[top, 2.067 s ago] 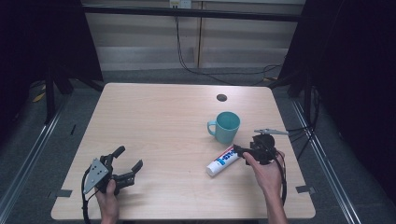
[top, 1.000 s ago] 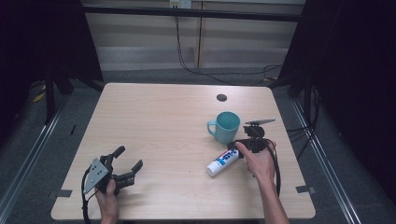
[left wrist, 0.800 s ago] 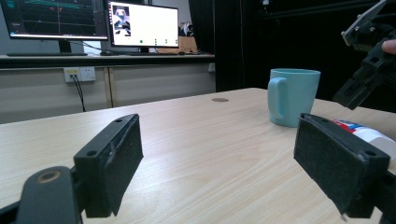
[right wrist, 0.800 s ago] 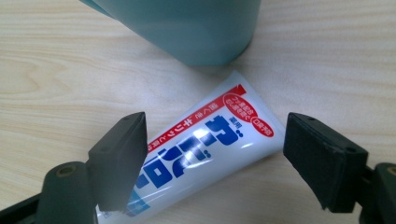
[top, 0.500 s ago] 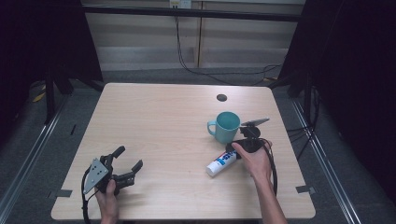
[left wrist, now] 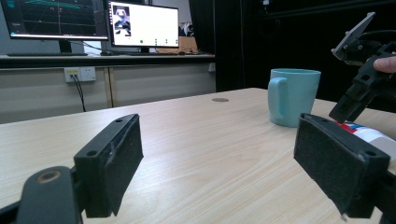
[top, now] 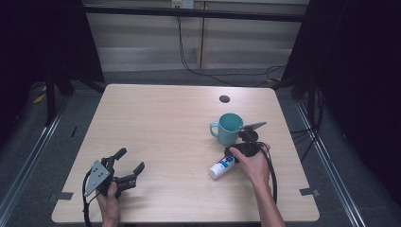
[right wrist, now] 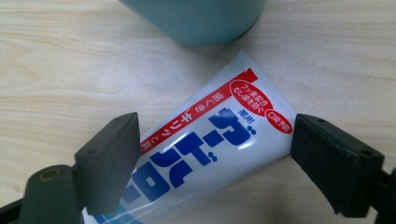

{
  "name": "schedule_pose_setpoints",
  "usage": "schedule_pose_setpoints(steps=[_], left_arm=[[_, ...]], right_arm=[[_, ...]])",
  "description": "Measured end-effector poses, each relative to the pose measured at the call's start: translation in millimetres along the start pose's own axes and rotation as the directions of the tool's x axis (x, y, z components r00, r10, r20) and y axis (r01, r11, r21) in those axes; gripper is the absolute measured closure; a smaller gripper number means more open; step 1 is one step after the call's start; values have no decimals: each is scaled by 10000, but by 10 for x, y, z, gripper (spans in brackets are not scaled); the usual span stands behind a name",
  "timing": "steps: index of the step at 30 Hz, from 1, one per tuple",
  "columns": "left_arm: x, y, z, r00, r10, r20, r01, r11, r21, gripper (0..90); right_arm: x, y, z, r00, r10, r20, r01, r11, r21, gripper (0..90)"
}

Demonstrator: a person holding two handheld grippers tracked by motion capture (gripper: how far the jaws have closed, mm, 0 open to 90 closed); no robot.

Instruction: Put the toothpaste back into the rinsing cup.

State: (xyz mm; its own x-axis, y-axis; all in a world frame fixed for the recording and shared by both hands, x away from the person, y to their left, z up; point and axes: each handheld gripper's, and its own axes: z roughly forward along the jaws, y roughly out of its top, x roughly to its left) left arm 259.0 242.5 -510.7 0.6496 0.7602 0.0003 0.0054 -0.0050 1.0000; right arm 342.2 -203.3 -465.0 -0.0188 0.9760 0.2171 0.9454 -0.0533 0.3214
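— Where is the right gripper [top: 242, 147]?
— Tilted down over the toothpaste tube [top: 221, 167], jaws spread to either side of it, not gripping. The tube lies flat beside the teal mug [top: 228, 128].
— And the left gripper [top: 124, 166]?
— Held low near the table's [top: 161, 118] front-left corner, jaws apart and empty.

A teal mug [top: 228, 128] stands on the pale, wood-grained worktop [top: 161, 123]. Just beside the mug lies a white tube [right wrist: 205, 149] with blue lettering, a red diagonal band and a red label patch carrying white characters. Both the left gripper [top: 126, 166] and the right gripper [right wrist: 215, 154] are black, their pads dark and matte.
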Motion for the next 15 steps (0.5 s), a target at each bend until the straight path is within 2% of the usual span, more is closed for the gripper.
schedule_pose_setpoints(steps=[5,9,15], left_arm=[[-3,0,1,10000,-30,-2,30,10000,1,155],[-3,0,2,10000,-43,-2,43,10000,-5,154],[1,-1,1,10000,-2,14,2,10000,-18,154]], right_arm=[[25,-3,13,9999,-78,154,79,10000,-13,134],[19,1,21,9999,40,95,-40,10000,67,125],[34,20,63,9995,181,271,-183,9998,102,110]])
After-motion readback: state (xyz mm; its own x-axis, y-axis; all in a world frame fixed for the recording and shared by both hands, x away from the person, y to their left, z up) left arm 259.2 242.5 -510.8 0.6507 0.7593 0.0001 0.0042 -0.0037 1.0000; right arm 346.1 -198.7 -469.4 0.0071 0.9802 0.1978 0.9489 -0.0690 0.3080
